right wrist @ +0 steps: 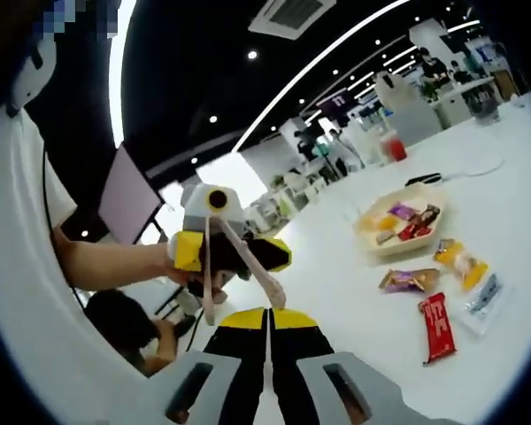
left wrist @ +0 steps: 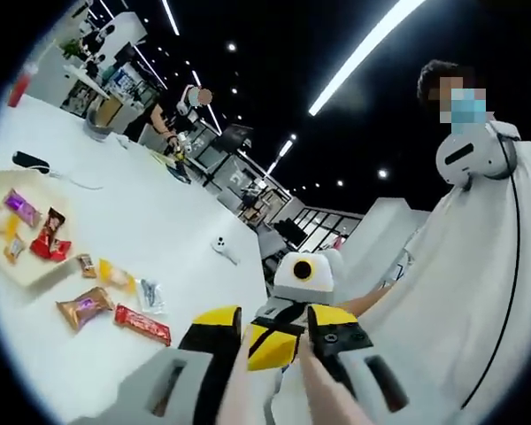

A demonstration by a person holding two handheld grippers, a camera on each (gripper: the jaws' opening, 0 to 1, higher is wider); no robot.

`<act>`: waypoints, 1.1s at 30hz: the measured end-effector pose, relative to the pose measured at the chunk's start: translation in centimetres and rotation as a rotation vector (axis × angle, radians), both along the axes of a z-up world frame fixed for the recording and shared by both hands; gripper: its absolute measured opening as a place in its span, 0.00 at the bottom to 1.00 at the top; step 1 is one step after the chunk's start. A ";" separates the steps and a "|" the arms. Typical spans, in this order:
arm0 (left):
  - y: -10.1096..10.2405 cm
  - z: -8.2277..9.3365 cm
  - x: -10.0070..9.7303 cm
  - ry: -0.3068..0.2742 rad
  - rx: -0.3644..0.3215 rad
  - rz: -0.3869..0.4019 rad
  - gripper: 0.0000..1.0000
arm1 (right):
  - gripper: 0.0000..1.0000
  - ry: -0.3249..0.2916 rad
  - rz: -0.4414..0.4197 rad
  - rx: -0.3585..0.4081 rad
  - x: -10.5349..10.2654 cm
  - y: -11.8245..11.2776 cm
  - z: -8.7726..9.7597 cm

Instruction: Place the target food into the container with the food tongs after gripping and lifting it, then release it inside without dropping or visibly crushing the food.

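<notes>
The left gripper [right wrist: 234, 252], at frame centre, is clamped on the food tongs [right wrist: 243, 261], still off the table [left wrist: 159, 221], so pickup has not begun; next, I judge, it must lower them toward the wrapped snacks [right wrist: 442, 328] near the container [right wrist: 403, 221], lower right.

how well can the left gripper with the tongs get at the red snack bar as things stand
Probably yes: the left gripper holds the tongs up off the table, and the red snack bar lies flat in the open beside it with nothing over it.

Snack wrappers' [right wrist: 438, 326] print too small — unreadable.
</notes>
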State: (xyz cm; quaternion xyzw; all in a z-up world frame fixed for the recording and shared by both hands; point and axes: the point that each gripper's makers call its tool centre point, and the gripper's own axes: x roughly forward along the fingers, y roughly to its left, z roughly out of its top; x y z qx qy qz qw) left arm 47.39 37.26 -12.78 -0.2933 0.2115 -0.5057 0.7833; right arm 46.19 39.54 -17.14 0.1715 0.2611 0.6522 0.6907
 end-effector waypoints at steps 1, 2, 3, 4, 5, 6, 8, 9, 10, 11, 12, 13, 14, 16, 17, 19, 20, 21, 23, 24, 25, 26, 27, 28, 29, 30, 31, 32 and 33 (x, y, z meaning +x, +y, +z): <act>0.0 -0.2 -0.2 0.002 0.008 -0.005 0.29 | 0.00 0.001 0.002 -0.003 0.0 0.0 -0.1; 0.0 -0.3 -0.1 0.009 0.010 0.000 0.28 | 0.00 0.000 0.008 -0.006 -0.1 -0.1 -0.2; 0.0 -0.4 0.0 0.041 0.005 0.011 0.28 | 0.00 -0.004 0.011 -0.008 -0.2 -0.1 -0.3; 0.1 -0.5 0.1 0.069 -0.003 0.024 0.27 | 0.00 -0.008 0.011 -0.008 -0.2 -0.1 -0.3; 0.3 -0.6 0.4 0.071 -0.007 0.036 0.27 | 0.00 -0.011 0.005 -0.004 -0.2 -0.2 -0.2; 0.5 -0.7 0.6 0.076 -0.013 0.053 0.27 | 0.00 -0.016 0.000 -0.001 0.0 -0.3 -0.1; 1.3 -0.7 1.3 0.102 -0.053 0.112 0.26 | 0.01 -0.029 -0.024 0.014 0.5 -0.5 0.3; 1.7 -0.7 1.6 0.100 -0.064 0.135 0.26 | 0.01 -0.024 -0.034 0.027 0.7 -0.7 0.6; 2.1 -0.6 1.9 0.098 -0.075 0.161 0.26 | 0.03 -0.016 -0.038 0.047 0.8 -0.8 1.0; 2.6 -0.4 2.0 0.100 -0.094 0.179 0.26 | 0.04 -0.005 -0.041 0.056 0.8 -0.9 1.2; 3.0 -0.4 2.2 0.109 -0.110 0.198 0.26 | 0.07 0.004 -0.037 0.071 0.7 -1.1 1.5; 3.4 -0.4 2.4 0.108 -0.113 0.218 0.26 | 0.08 0.011 -0.034 0.083 0.6 -1.1 1.8; 3.7 -0.5 2.5 0.114 -0.119 0.229 0.26 | 0.08 0.017 -0.035 0.094 0.5 -1.1 2.0; 4.3 -0.6 2.4 0.139 -0.148 0.247 0.27 | 0.08 0.020 -0.029 0.110 0.3 -0.9 2.4; 4.3 -0.6 2.4 0.141 -0.150 0.248 0.27 | 0.08 0.018 -0.027 0.109 0.3 -0.8 2.4; 3.9 -0.5 2.2 0.153 -0.173 0.248 0.27 | 0.07 -0.015 -0.009 0.107 -0.1 0.0 2.3; 3.8 -0.6 2.1 0.154 -0.172 0.246 0.27 | 0.07 -0.013 -0.005 0.107 -0.2 0.1 2.3; 3.1 -0.8 1.9 0.164 -0.171 0.241 0.27 | 0.05 -0.004 0.005 0.108 -0.4 0.5 2.3; 2.9 -0.9 1.8 0.172 -0.180 0.243 0.27 | 0.02 -0.004 0.024 0.114 -0.6 0.5 2.4; 3.1 -0.7 1.8 0.175 -0.198 0.255 0.28 | 0.01 -0.009 0.011 0.120 -0.3 0.3 2.5; 3.2 -0.4 1.9 0.164 -0.225 0.260 0.27 | 0.01 0.066 0.020 0.160 -0.4 0.3 3.2; 3.0 -0.1 1.6 0.165 -0.242 0.243 0.28 | 0.00 0.145 0.040 0.158 -0.7 0.2 3.2; 3.0 -0.1 1.6 0.160 -0.244 0.250 0.28 | 0.00 0.194 0.044 0.167 -0.7 0.1 3.4; 2.9 0.1 1.5 0.139 -0.239 0.249 0.28 | 0.00 0.230 0.047 0.159 -0.7 0.1 3.2; 3.0 -0.1 1.5 0.119 -0.219 0.248 0.28 | 0.00 0.181 0.039 0.155 -0.5 0.2 3.0; 2.9 -0.4 1.3 0.106 -0.196 0.240 0.27 | 0.00 0.155 0.029 0.154 -0.4 0.2 3.0; 2.8 -0.4 1.3 0.112 -0.195 0.235 0.27 | 0.00 0.171 0.034 0.159 -0.5 0.1 3.1; 2.7 -0.8 0.9 0.128 -0.186 0.214 0.27 | 0.00 0.189 0.032 0.170 -0.4 0.1 3.4; 2.6 -1.0 0.8 0.134 -0.177 0.208 0.27 | 0.00 0.205 0.027 0.176 -0.3 0.0 3.5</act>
